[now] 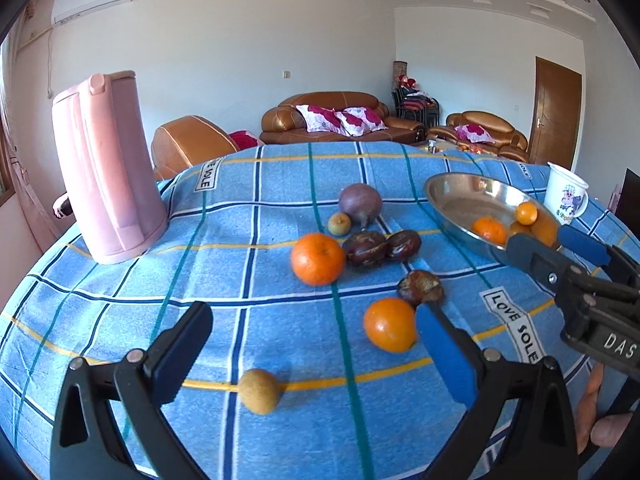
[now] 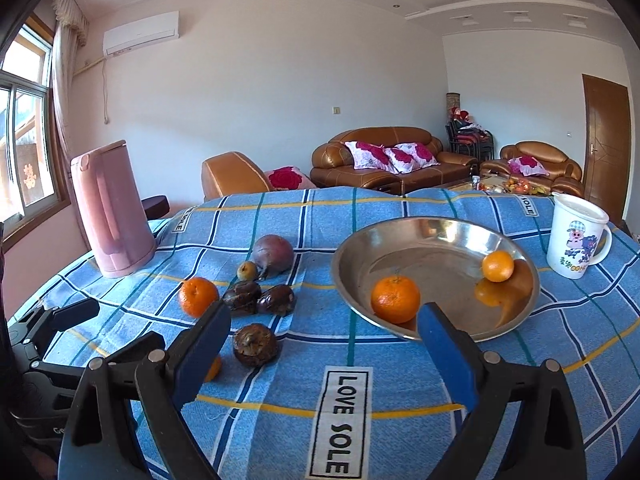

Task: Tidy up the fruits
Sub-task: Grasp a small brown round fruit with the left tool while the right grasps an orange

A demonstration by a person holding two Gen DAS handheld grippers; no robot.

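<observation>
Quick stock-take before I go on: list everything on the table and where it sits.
Oranges in bowl: two, orange, inside.
Oranges on cloth: two, orange, left of bowl.
Dark fruits: three, brown-purple, mid-cloth.
Purple fruit: one, behind them.
Small fruits: two, yellow-green, one near, one beside the purple fruit.
Bowl: one, steel, right.
Kettle: one, pink, far left.
Mug: one, white, far right.
Tablecloth: blue check.
Left gripper: open, empty.
Right gripper: open, empty.
</observation>
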